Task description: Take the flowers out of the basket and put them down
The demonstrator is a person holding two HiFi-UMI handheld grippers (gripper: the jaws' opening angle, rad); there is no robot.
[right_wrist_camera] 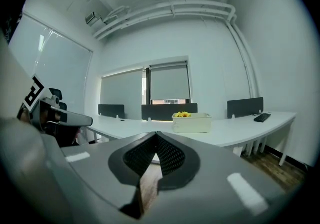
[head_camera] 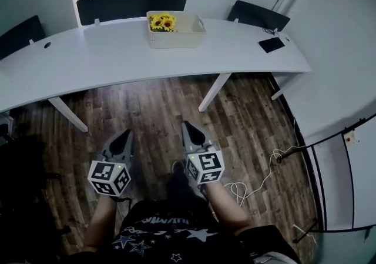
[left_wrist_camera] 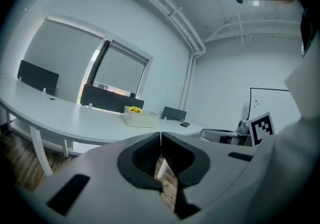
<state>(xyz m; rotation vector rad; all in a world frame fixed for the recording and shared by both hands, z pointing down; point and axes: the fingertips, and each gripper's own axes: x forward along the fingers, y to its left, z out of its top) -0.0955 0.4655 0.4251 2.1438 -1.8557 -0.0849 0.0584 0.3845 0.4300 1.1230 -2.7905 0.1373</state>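
Observation:
Yellow sunflowers (head_camera: 163,22) stand in the left end of a cream basket (head_camera: 187,38) on the long white table (head_camera: 106,57), far ahead of me. The basket (left_wrist_camera: 141,119) with the flowers (left_wrist_camera: 133,110) also shows in the left gripper view, and basket (right_wrist_camera: 192,123) with flowers (right_wrist_camera: 182,114) in the right gripper view. My left gripper (head_camera: 127,133) and right gripper (head_camera: 185,124) hang low over the wooden floor, well short of the table. Both are shut with nothing between the jaws. In the gripper views, the left gripper (left_wrist_camera: 160,133) and the right gripper (right_wrist_camera: 156,133) have their tips meeting.
Dark chairs (head_camera: 132,4) stand behind the table, another chair (head_camera: 258,14) at the right. A black flat device (head_camera: 271,44) lies on the table's right end. Slanted white table legs (head_camera: 215,91) and a white cable (head_camera: 258,177) are on the floor.

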